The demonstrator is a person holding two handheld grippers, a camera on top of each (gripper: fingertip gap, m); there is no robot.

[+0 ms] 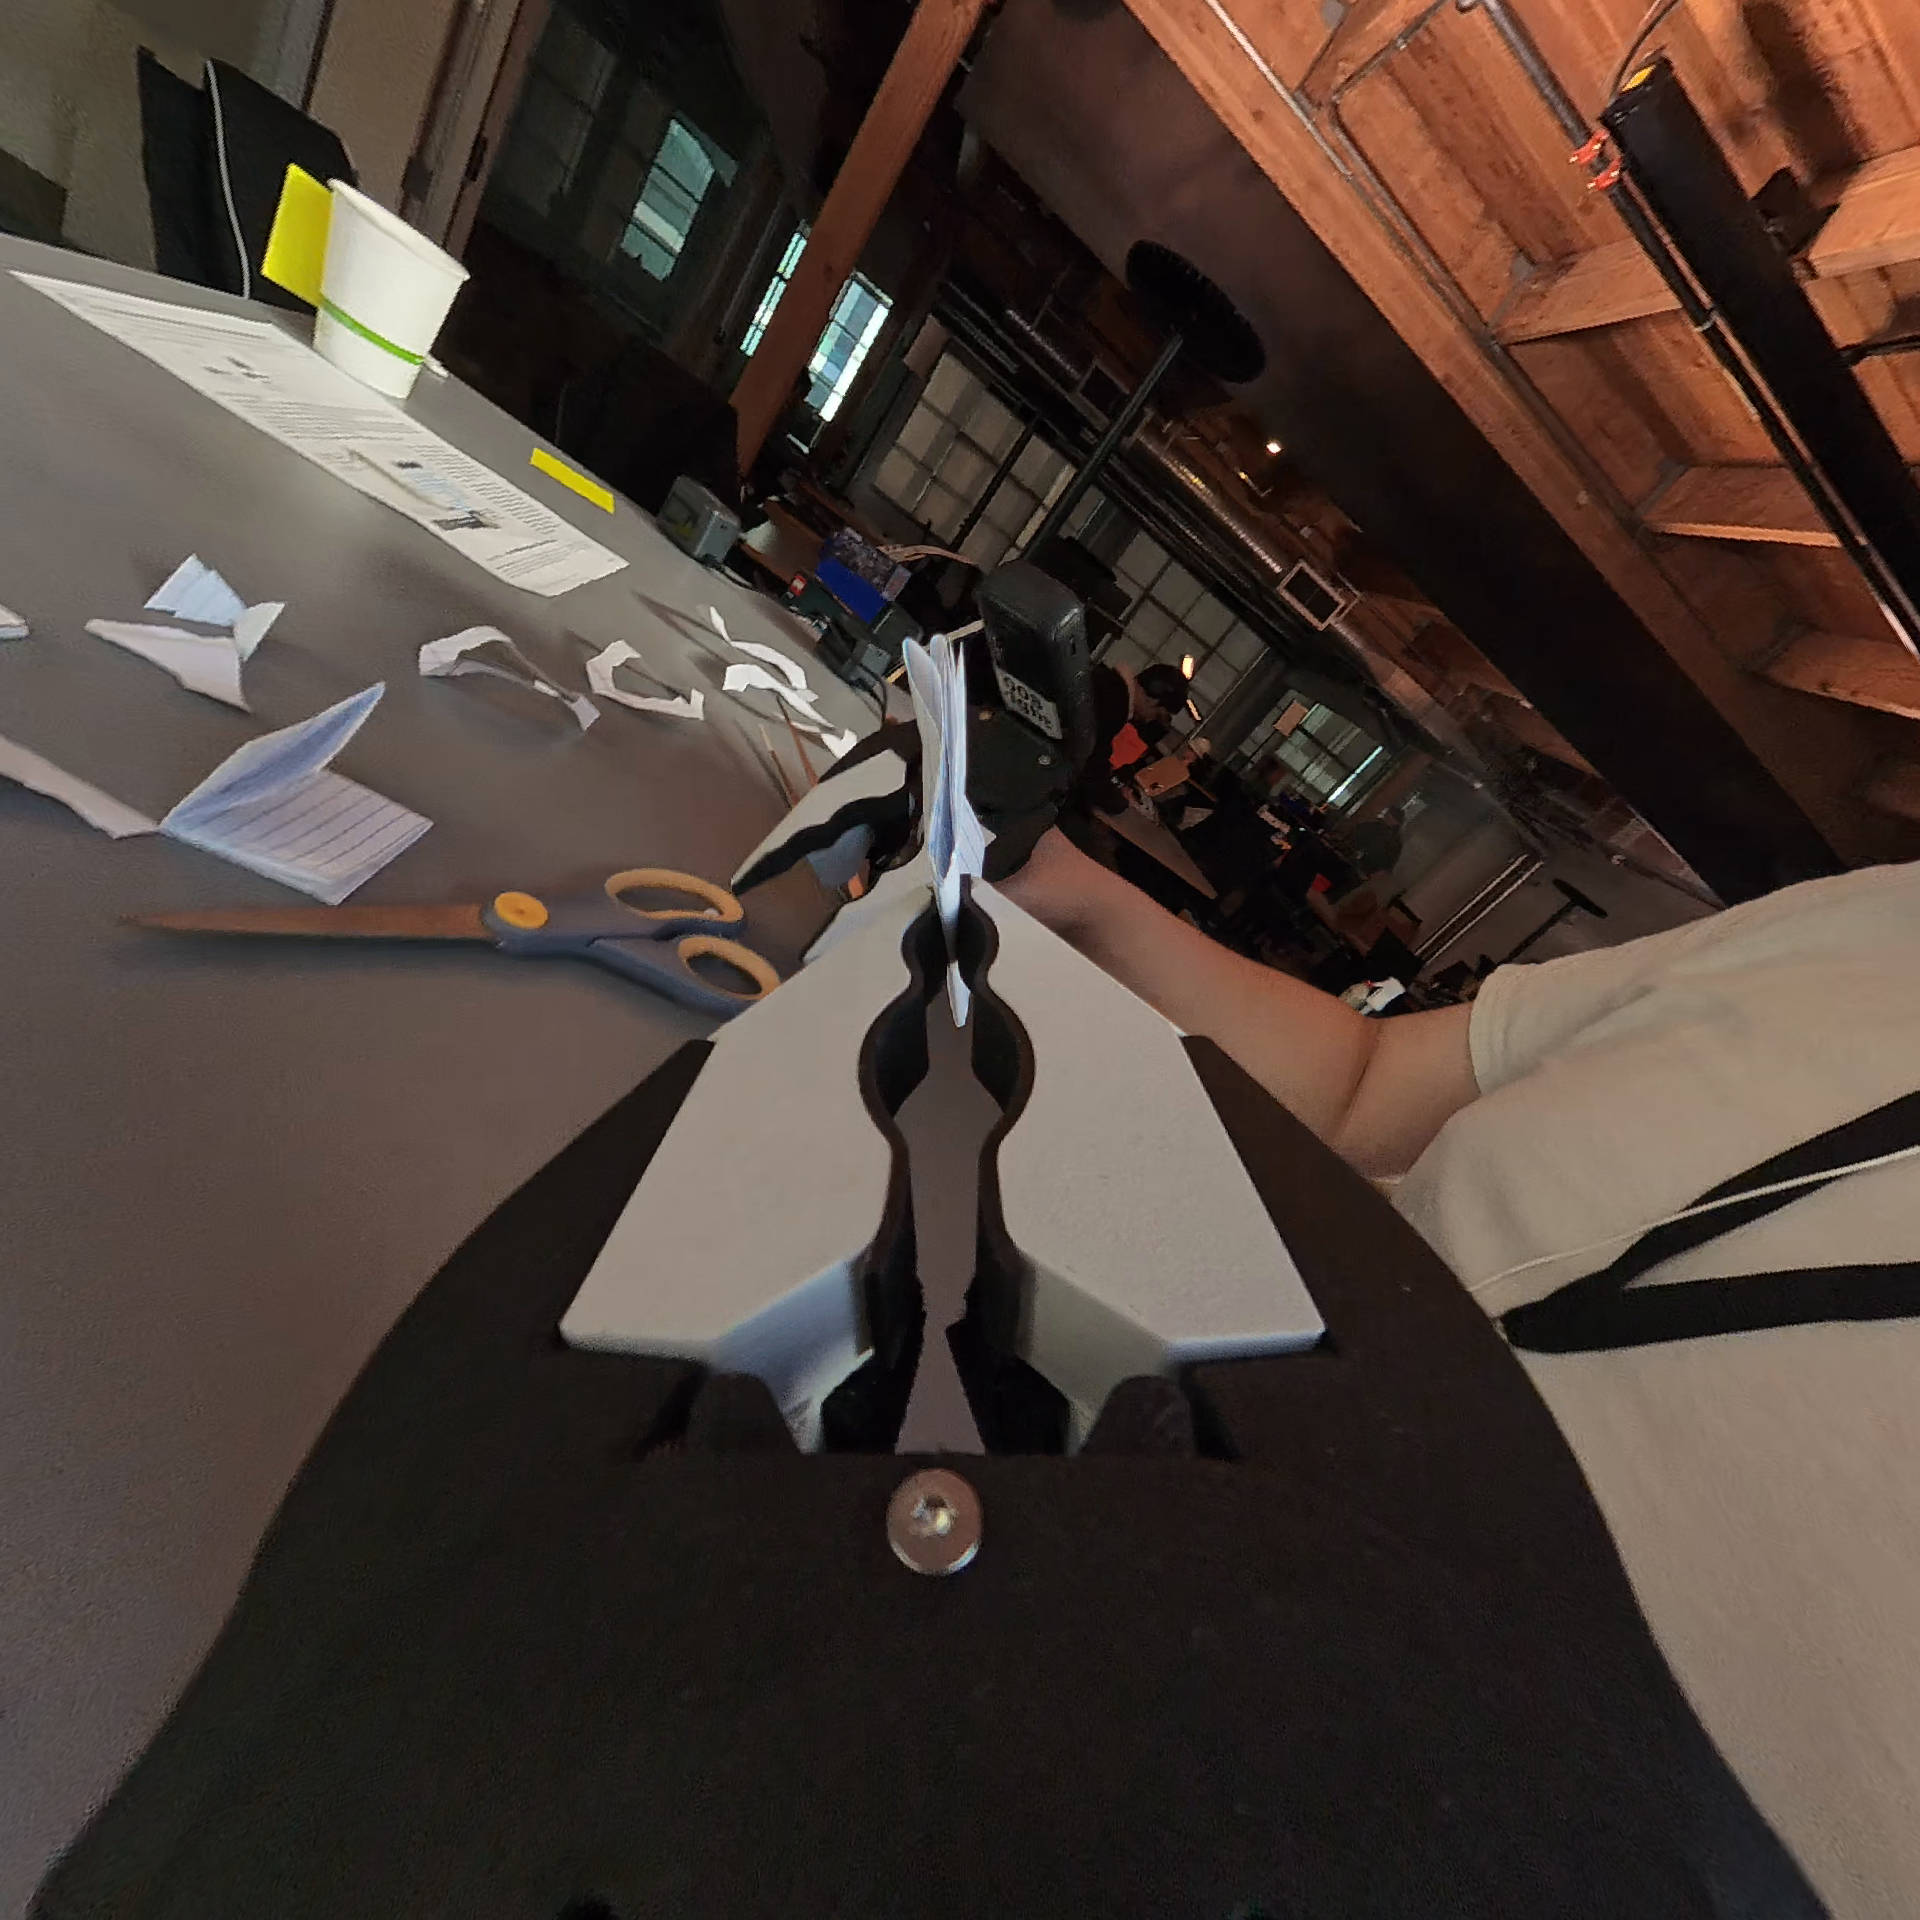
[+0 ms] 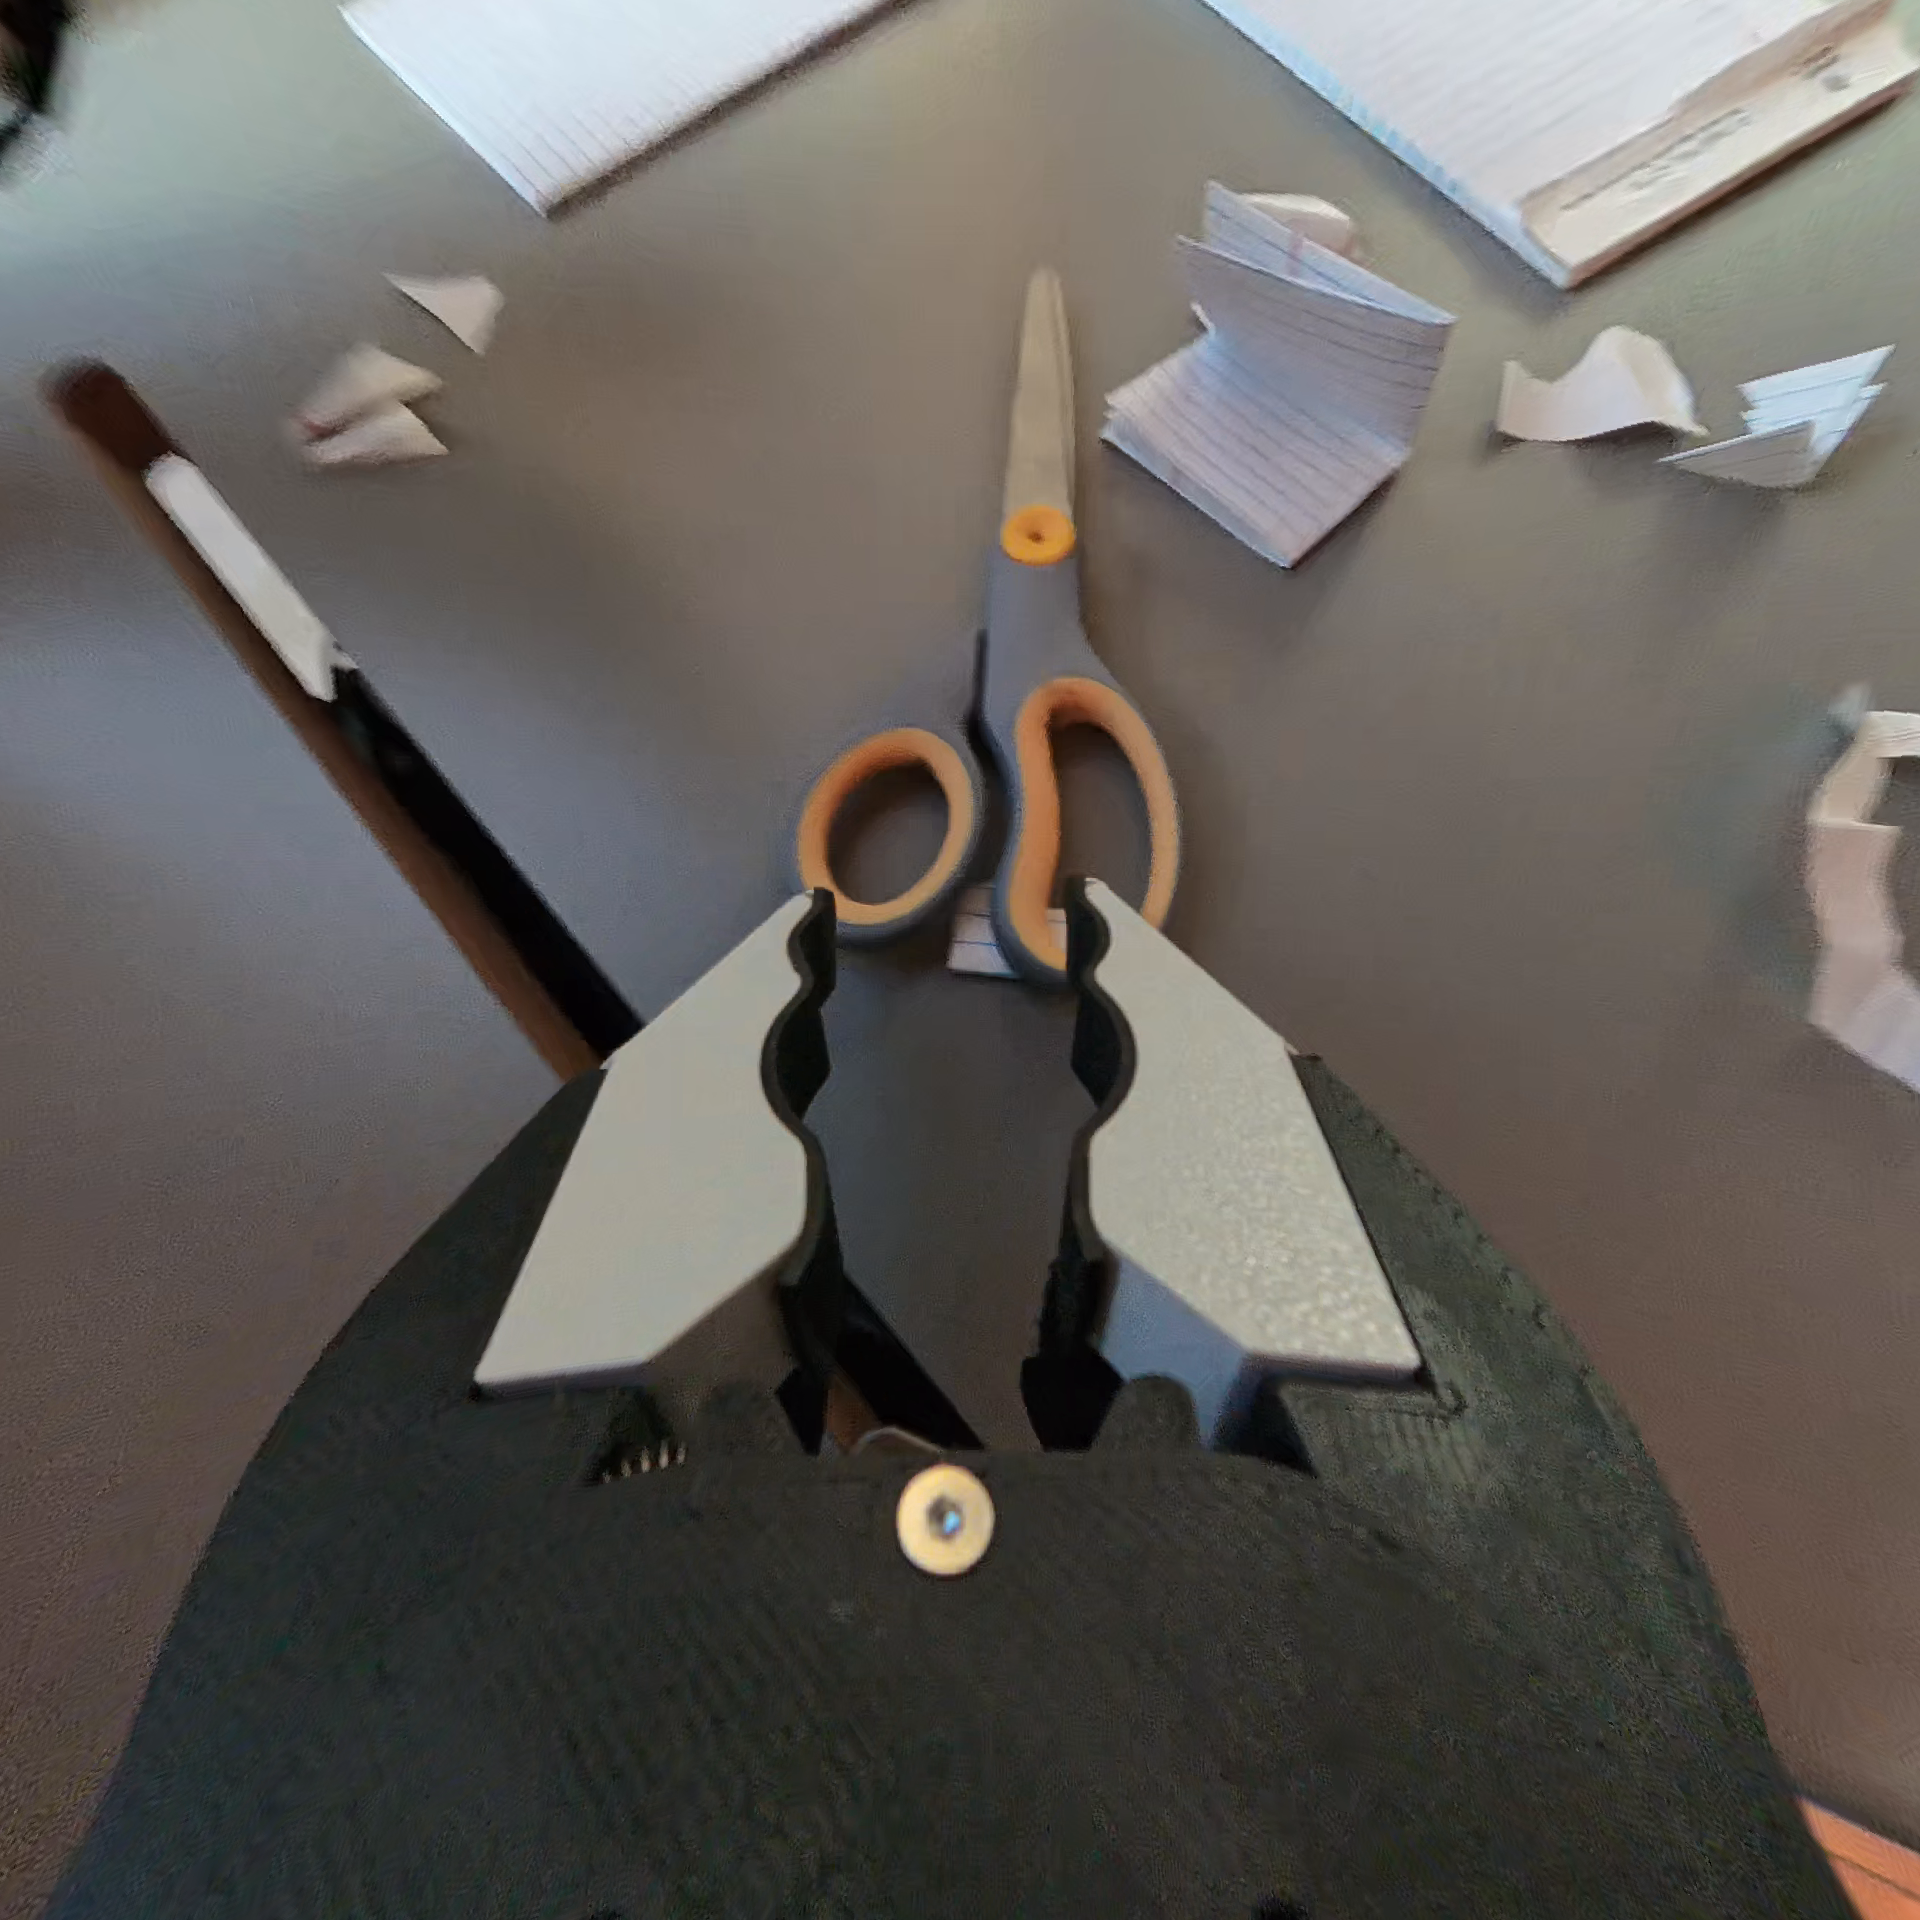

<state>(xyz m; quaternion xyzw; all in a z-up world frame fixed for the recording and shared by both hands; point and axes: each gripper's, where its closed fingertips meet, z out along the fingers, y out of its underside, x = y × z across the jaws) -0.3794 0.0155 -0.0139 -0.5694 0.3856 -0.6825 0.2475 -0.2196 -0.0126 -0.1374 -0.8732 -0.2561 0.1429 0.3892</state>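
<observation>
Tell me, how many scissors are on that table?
1. The scissors lie flat on the grey table, closed, right ahead of the open right gripper, paper scraps around. More could lie outside both views.

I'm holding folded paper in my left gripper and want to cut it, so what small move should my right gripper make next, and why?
Probably ease the right gripper forward and down onto the scissors handles. Its jaws are open and empty just short of the orange loops, the scissors lie closed on the table, and the left gripper is shut on the folded paper.
</observation>
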